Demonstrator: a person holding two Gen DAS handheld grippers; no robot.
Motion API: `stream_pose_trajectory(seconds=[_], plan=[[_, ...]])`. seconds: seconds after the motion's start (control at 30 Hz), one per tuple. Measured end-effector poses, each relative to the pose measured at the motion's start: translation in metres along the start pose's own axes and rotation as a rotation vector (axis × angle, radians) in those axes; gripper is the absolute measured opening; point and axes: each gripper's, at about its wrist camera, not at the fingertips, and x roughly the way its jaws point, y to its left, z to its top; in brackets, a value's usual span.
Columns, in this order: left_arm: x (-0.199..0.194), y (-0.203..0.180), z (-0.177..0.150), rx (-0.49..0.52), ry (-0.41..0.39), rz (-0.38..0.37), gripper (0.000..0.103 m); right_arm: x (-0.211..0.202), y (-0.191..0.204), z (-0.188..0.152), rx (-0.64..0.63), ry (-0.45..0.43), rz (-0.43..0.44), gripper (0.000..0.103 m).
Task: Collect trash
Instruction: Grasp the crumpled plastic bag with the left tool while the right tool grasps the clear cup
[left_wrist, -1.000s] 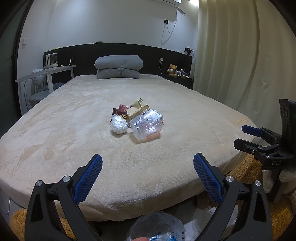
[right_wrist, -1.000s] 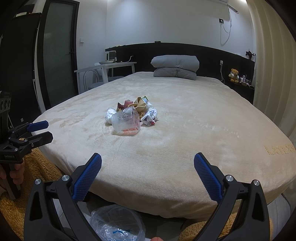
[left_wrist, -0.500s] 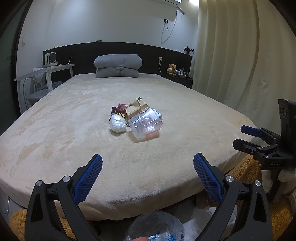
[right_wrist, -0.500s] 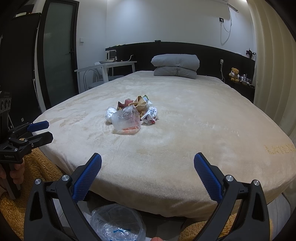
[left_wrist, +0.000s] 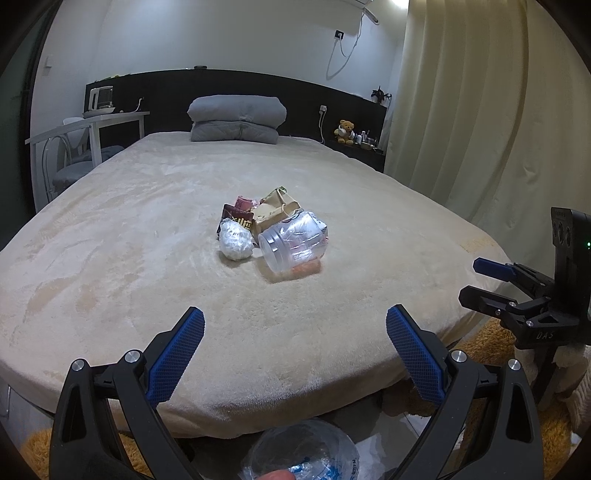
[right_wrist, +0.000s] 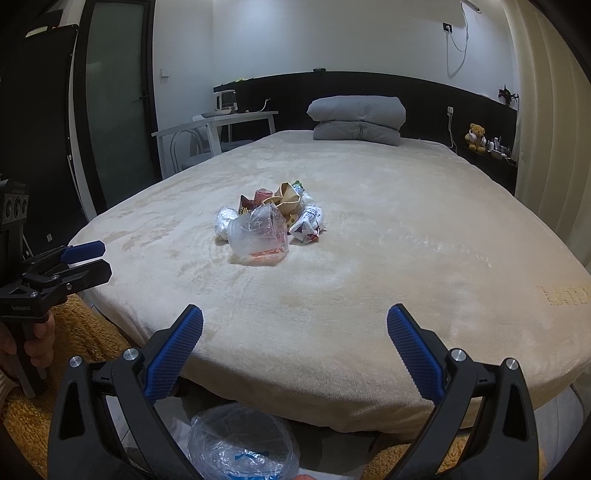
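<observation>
Trash pile (left_wrist: 271, 230), mid-bed on plush beige blanket (left_wrist: 147, 258): crumpled clear plastic jar (left_wrist: 293, 245), white wad (left_wrist: 234, 243), tan paper bag (left_wrist: 275, 210). My left tongs (left_wrist: 295, 334) and right tongs (right_wrist: 295, 332) spread apart, empty, near edge.

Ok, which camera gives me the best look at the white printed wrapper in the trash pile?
The right wrist view: the white printed wrapper lies exposed at the pile's right edge. In the left wrist view the clear plastic cup hides it.
</observation>
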Motion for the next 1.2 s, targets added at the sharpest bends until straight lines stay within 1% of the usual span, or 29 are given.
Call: stream_pose_trajectory(seconds=[0.2, 0.33, 0.5, 0.67, 0.8, 0.87, 1.1, 1.2], plan=[[0.023, 0.016, 0.02, -0.022, 0.048, -0.017, 0.097, 0.031, -0.004, 0.023, 0.002, 0.042, 0.083, 0.099], [0.043, 0.031, 0.035, -0.039, 0.09, -0.013, 0.097, 0.059, -0.005, 0.042, -0.021, 0.066, 0.103, 0.099], [0.073, 0.057, 0.053, -0.102, 0.139, -0.027, 0.097, 0.096, 0.004, 0.057, -0.066, 0.111, 0.108, 0.099], [0.107, 0.087, 0.071, -0.204, 0.197, -0.075, 0.097, 0.134, 0.019, 0.07, -0.098, 0.146, 0.104, 0.099], [0.134, 0.11, 0.084, -0.282, 0.226, -0.119, 0.097, 0.161, 0.029, 0.076, -0.11, 0.166, 0.101, 0.099], [0.149, 0.121, 0.088, -0.341, 0.248, -0.146, 0.097, 0.172, 0.034, 0.079, -0.127, 0.172, 0.09, 0.099], [0.196, 0.148, 0.085, -0.522, 0.331, -0.261, 0.095, 0.204, 0.039, 0.086, -0.122, 0.199, 0.078, 0.099], [0.211, 0.153, 0.084, -0.568, 0.359, -0.294, 0.095, 0.212, 0.042, 0.087, -0.127, 0.205, 0.072, 0.099]])
